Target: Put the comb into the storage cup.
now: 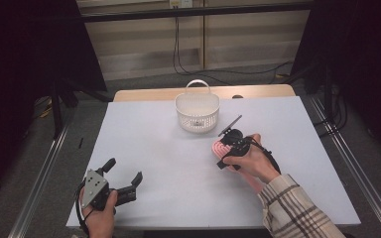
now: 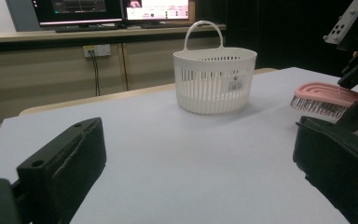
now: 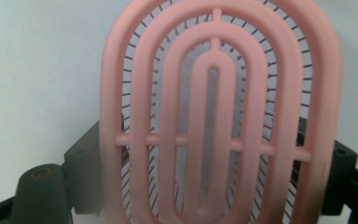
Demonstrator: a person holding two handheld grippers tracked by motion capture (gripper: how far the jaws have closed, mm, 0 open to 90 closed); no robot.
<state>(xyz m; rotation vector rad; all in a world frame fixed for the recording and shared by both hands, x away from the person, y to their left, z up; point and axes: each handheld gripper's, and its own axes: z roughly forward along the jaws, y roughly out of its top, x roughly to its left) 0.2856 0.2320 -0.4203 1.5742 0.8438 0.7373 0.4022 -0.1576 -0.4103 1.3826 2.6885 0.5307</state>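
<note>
Pink brush [image 3: 219, 116] clamped in right gripper [image 1: 228, 146] (bristles down), left gripper [image 1: 124, 173] wide, basket [image 2: 214, 79] beyond.

Count on the table — one pink hairbrush [image 1: 222, 147], one white slotted basket [image 1: 197, 113], two hand-held grippers: left gripper [image 1: 125, 175], right gripper [image 1: 226, 140].

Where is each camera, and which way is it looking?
High view: above the person's side, looking forward and down on the table; both hands show, left gripper and right gripper.
Left gripper view: low on the left gripper, looking along its open jaws at the white basket.
Right gripper view: on the right gripper, looking down on the pink hairbrush between its jaws.
All three share the hairbrush; two share the basket.
</note>
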